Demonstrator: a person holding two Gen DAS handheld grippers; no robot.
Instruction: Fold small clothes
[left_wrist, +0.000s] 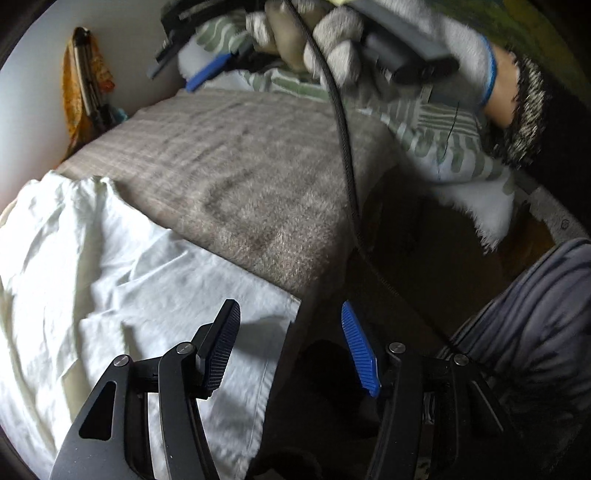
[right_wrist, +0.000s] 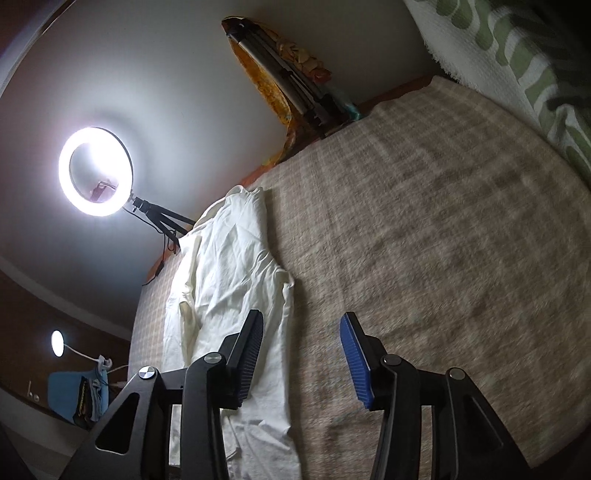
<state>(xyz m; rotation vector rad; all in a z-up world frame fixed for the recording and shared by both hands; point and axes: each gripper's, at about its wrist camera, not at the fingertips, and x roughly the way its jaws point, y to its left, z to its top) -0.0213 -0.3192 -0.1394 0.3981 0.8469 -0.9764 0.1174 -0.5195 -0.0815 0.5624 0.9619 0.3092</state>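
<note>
While the ring light (right_wrist: 95, 171) glows against the wall at far left, the white garment (right_wrist: 229, 280) lies rumpled along the left side of the tan plaid blanket (right_wrist: 443, 229). Both grippers hover over that blanket: the left gripper (left_wrist: 291, 350) has its fingers spread and empty above the garment's near edge, and the right gripper (right_wrist: 303, 354) is likewise spread wide, holding nothing. A green-striped white towel (right_wrist: 517, 62) hangs at the blanket's far right.
</note>
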